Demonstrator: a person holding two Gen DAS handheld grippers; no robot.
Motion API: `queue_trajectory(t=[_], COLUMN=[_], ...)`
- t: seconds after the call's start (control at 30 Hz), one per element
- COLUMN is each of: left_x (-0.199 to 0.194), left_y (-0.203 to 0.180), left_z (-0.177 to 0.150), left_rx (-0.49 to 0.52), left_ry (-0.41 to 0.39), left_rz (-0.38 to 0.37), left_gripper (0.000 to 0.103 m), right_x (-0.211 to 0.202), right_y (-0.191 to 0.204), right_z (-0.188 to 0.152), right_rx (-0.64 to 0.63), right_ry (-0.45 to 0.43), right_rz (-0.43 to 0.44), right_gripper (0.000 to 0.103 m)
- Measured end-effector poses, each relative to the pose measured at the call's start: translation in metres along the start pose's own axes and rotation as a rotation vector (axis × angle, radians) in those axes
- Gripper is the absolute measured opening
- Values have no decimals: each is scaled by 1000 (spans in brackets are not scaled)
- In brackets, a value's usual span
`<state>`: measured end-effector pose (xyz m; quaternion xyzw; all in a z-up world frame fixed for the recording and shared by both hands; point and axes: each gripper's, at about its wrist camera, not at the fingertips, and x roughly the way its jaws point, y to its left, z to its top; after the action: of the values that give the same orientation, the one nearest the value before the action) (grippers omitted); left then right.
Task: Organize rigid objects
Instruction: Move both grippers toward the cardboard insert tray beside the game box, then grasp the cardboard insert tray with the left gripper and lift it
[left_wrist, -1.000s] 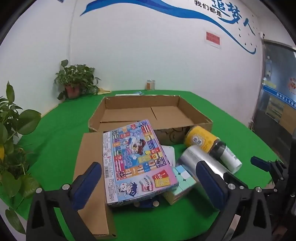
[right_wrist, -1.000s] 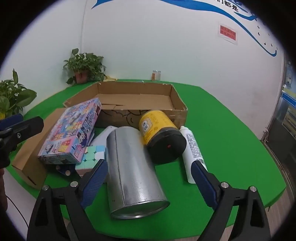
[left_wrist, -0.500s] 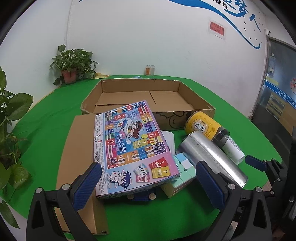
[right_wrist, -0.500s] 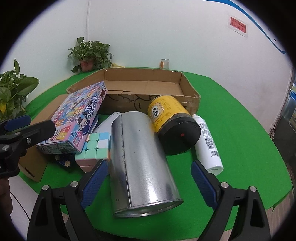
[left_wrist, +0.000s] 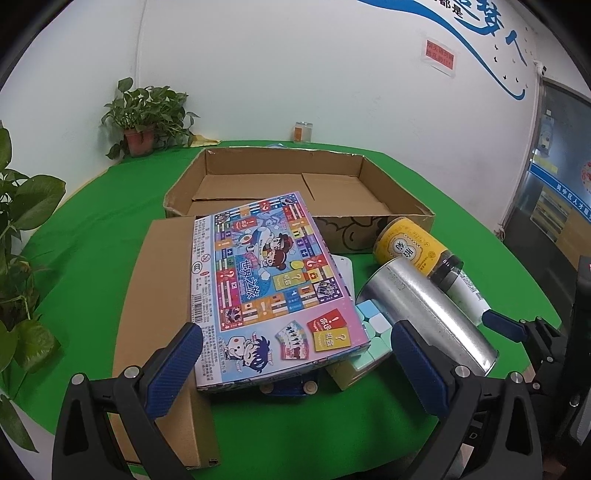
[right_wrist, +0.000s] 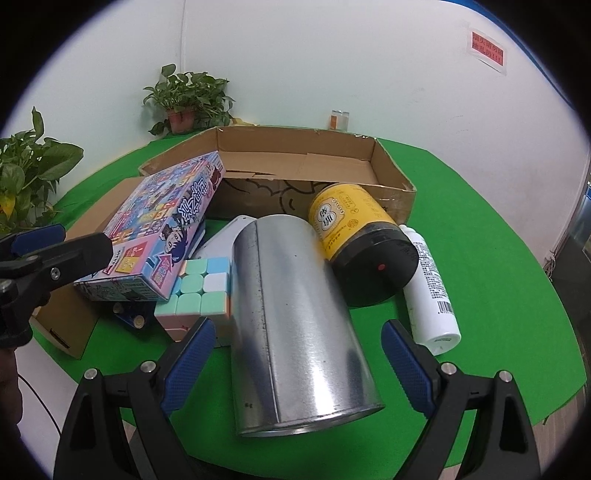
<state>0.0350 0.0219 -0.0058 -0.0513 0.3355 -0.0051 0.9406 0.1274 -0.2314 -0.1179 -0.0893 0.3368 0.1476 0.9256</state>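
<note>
A: Which piece goes first?

B: My guess is the metal tin (right_wrist: 295, 317). It lies on its side on the green worktop (right_wrist: 498, 258), in front of the empty cardboard box (right_wrist: 391, 173), and the right gripper (right_wrist: 295, 354) has its jaws spread wide on either side of it, not yet pressing.

A: And the left gripper (left_wrist: 295, 354)?

B: Also open, holding nothing, at the near edge of the board game box (left_wrist: 273, 280), which is propped over the pastel puzzle cube (right_wrist: 201, 284).

A: How to grip the tin well?

B: Square across its middle, I'd say; a round wall can slip. It touches the yellow jar (right_wrist: 354, 229), so lift straight up to avoid rolling that into the white bottle (right_wrist: 430, 284).
</note>
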Motion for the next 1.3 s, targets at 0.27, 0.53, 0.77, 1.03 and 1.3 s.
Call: queue_trajectory(t=[0.27,0.53,0.77,1.03,1.3], left_x=[1,-5,-2,15,-1], left_y=[16,57,106,119,157], left_z=[3,7,3,-24,-43], left_rx=[-27,-91,-139,-99,-215], left_ry=[2,28,89,203,168], left_rz=[8,12,22,-23,-119], left_gripper=[103,103,102,79,52], right_x=[0,-18,-15,-14,-13], right_y=[11,36,58,115,173], right_z=[4,11,21,20,14], right_rx=[-28,-84,-88,-222,-364], right_ry=[-8,-106,-77,12,105], right_rz=[42,278,535,702,767], right_gripper=[92,92,92,91,86])
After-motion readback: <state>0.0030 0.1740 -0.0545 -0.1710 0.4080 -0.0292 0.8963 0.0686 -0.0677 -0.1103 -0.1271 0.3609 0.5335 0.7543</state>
